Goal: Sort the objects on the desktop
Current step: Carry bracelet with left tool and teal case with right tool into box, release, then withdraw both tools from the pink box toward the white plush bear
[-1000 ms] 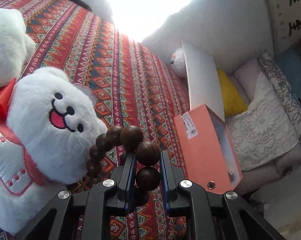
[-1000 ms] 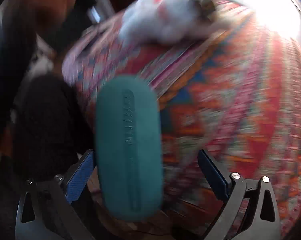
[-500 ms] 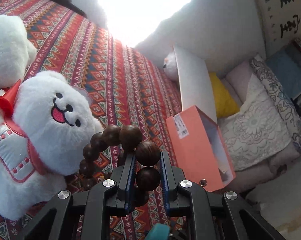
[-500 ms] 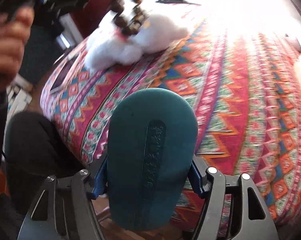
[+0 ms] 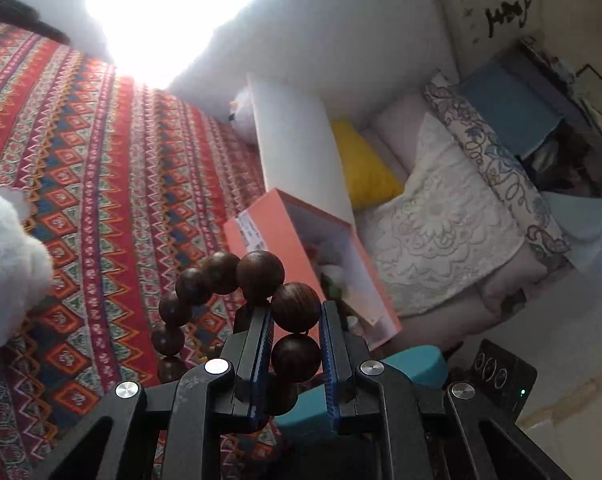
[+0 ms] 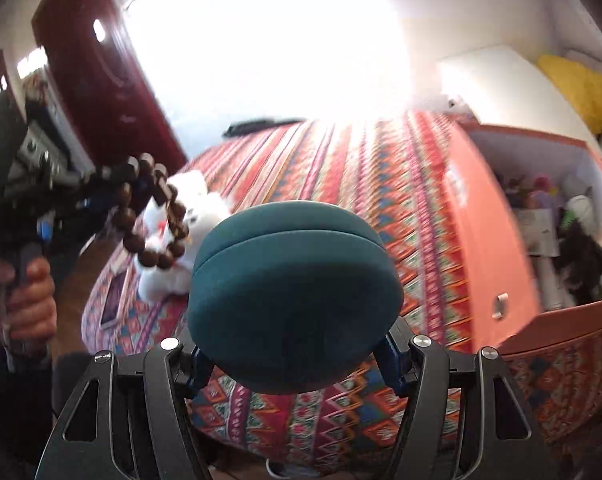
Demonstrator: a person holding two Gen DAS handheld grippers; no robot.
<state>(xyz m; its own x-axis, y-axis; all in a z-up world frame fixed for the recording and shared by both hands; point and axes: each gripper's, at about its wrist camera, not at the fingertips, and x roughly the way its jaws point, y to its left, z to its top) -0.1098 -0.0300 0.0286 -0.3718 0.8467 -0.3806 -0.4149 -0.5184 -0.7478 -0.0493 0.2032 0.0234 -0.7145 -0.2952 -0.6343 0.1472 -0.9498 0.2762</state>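
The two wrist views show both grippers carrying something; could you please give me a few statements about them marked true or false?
1. The left gripper is shut on the dark brown wooden bead bracelet. True.
2. The right gripper is empty. False: it clamps the teal oval zip case.
3. The orange cardboard box stands open with things inside. True.
4. The white plush bear lies inside the box. False: it sits on the patterned red tablecloth.

I see a table under a red, zigzag-patterned woven cloth (image 6: 341, 184). On it, at my nine o'clock, sits a white plush bear (image 6: 189, 216); at three o'clock an open orange cardboard box (image 6: 485, 240); a flat dark phone (image 6: 115, 300) lies at eight.
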